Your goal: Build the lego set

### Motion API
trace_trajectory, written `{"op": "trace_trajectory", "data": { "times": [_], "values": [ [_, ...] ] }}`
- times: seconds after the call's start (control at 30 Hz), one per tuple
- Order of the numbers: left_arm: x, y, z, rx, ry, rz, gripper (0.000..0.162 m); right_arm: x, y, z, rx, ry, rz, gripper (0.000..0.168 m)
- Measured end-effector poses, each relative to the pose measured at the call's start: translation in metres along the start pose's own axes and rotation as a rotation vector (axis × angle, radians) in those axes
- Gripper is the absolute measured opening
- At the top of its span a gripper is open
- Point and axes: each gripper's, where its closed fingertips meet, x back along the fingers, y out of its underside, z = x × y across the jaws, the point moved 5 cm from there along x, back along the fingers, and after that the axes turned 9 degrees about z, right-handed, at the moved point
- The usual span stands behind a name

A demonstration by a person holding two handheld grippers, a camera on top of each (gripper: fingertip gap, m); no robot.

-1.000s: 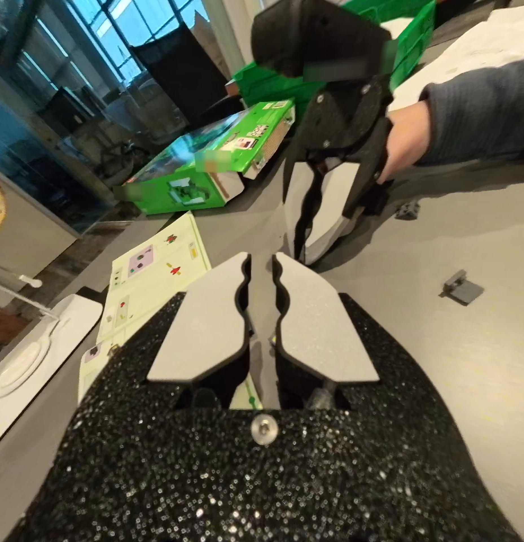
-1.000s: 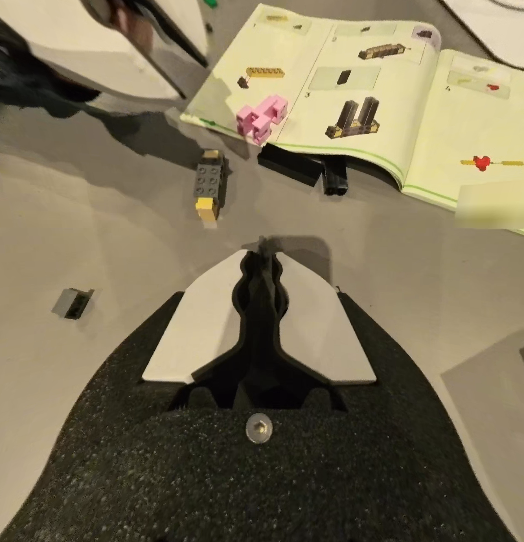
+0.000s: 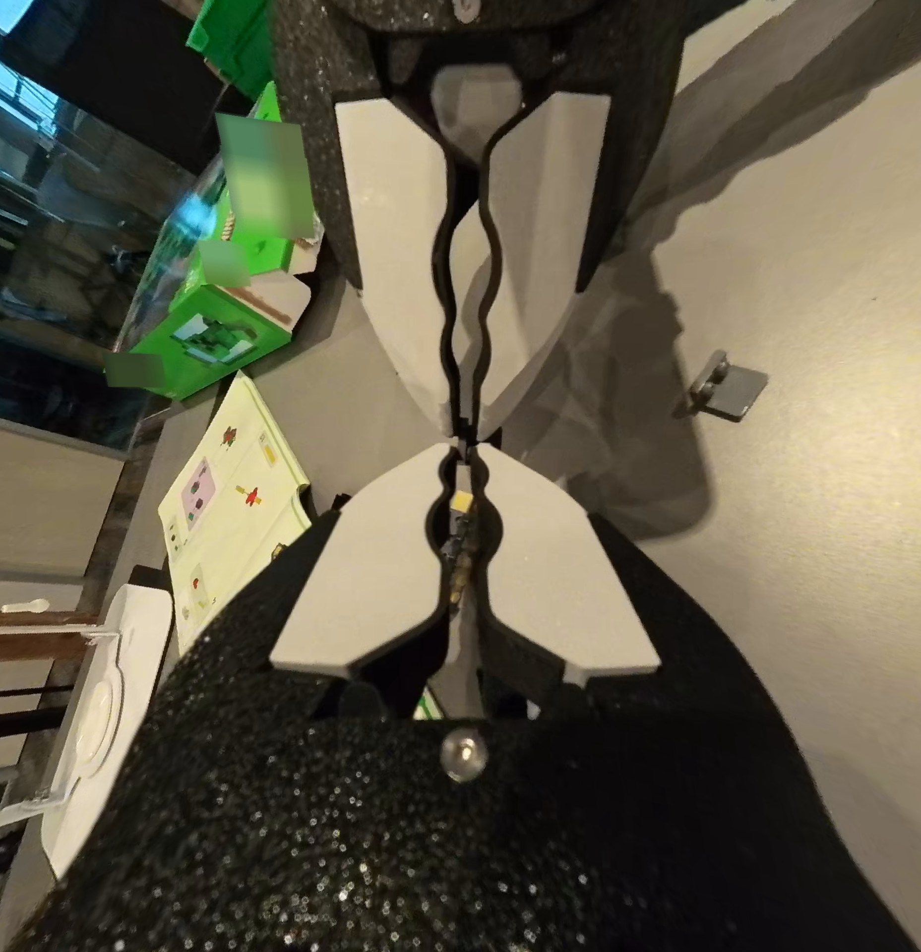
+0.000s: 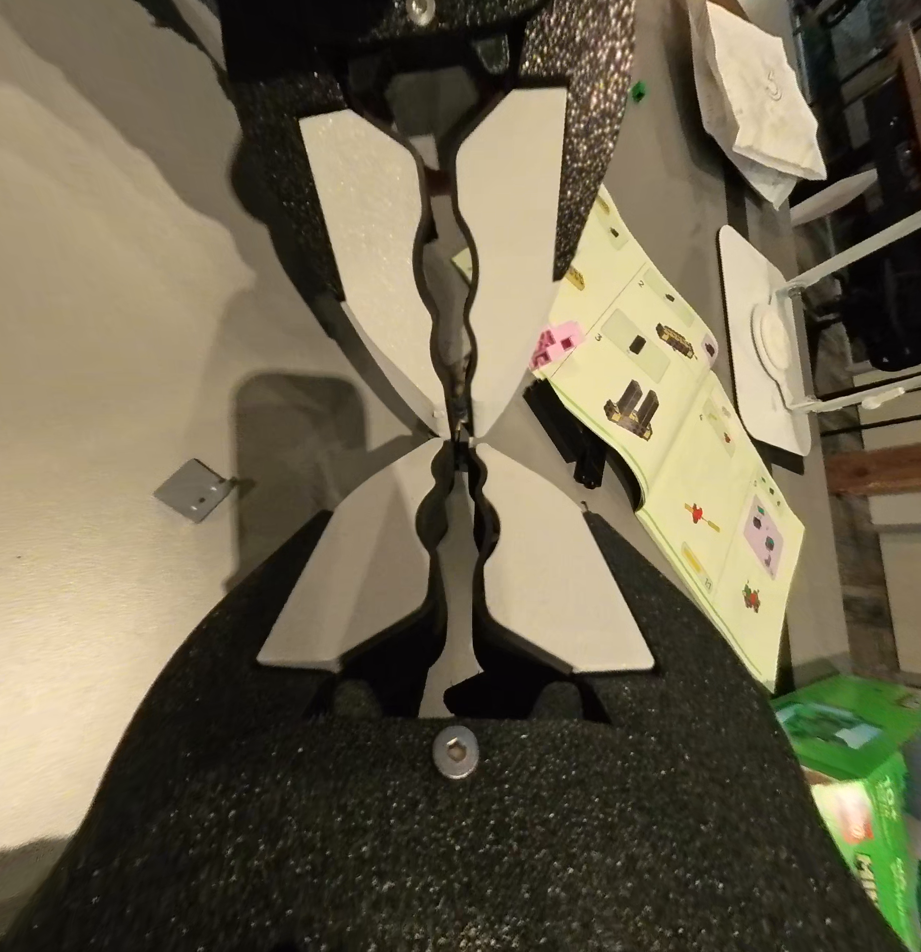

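Observation:
My left gripper [image 3: 463,460] is shut on a small brick assembly [image 3: 462,536] of tan and dark grey parts, wedged between its fingers. My right gripper [image 3: 464,420] comes in from the top of the left wrist view and meets it tip to tip. In the right wrist view my right gripper [image 4: 461,458] is shut on a small dark piece [image 4: 461,449], mostly hidden by its tips. The left gripper [image 4: 455,418] faces it from above with the assembly [image 4: 457,384] in its jaws. Both are held above the grey table [image 3: 808,566].
A flat grey plate [image 3: 727,386] lies on the table, also in the right wrist view [image 4: 193,489]. The open instruction booklet [image 4: 705,463] has a pink piece [image 4: 556,345] and black bricks [image 4: 566,438] at its edge. Beyond are a green box [image 3: 211,329] and a white pad [image 4: 762,335]. Only a small space, under 4 cm, lies between the two pairs of fingers. The flat grey plate [image 3: 727,386] is about 8 cm from my right fingertips. Seen from the right wrist view [image 4: 194,494] as well.
The left gripper, open and empty before, is now shut on the tan and grey assembly that lay on the table. Both grippers have swung round and now meet tip to tip.

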Motion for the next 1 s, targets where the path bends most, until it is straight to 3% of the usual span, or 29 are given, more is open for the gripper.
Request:
{"op": "trace_trajectory", "data": {
  "times": [0.2,0.43,0.53,1.0],
  "values": [
    [0.009,-0.010,-0.012,0.136,-0.049,0.121,0.004,0.012,-0.008,0.012,-0.107,0.093,0.136,0.007],
    [0.041,-0.040,-0.031,0.483,0.008,0.644,0.003,0.051,-0.034,0.028,-0.352,0.086,0.626,0.016],
    [0.053,-0.051,-0.034,0.569,0.061,0.830,0.002,0.055,-0.046,0.025,-0.347,0.054,0.719,0.018],
    [0.061,-0.062,-0.029,0.668,0.223,1.040,0.002,0.051,-0.072,0.017,-0.499,-0.145,1.043,0.025]
  ]
}}
